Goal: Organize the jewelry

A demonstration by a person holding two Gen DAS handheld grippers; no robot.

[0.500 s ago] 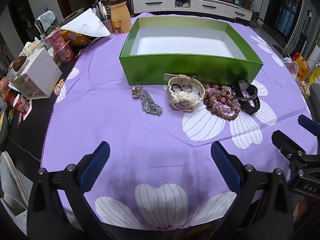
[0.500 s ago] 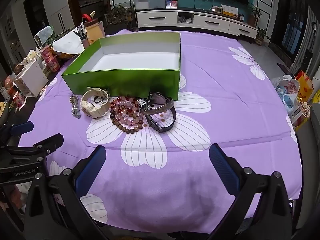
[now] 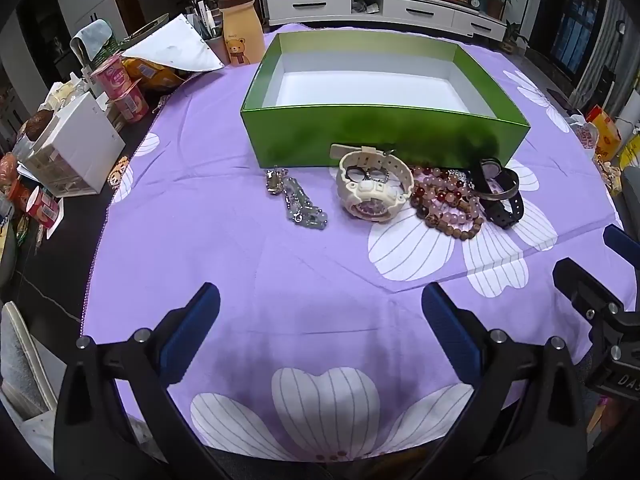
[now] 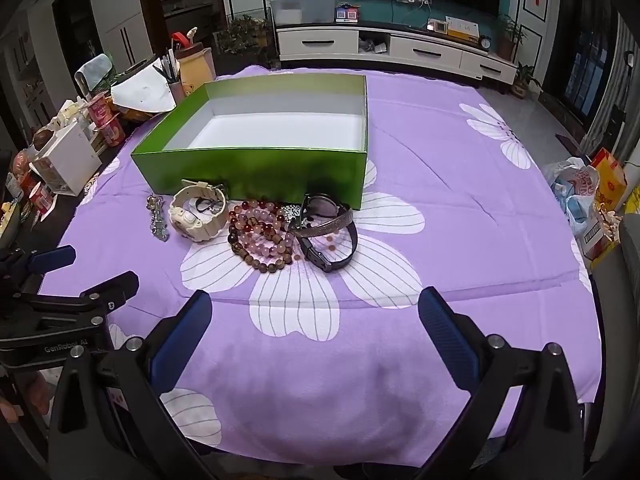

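An empty green box with a white inside stands on the purple flowered cloth. In front of it lie a silver chain, a cream watch, bead bracelets and a black watch with a metal bangle. My left gripper is open and empty, low over the cloth near its front edge. My right gripper is open and empty, also short of the jewelry.
Snack cups, a white drawer unit, a paper sheet and a bear bottle crowd the table's left side. Bags sit off the right edge. The other gripper shows at the right in the left wrist view.
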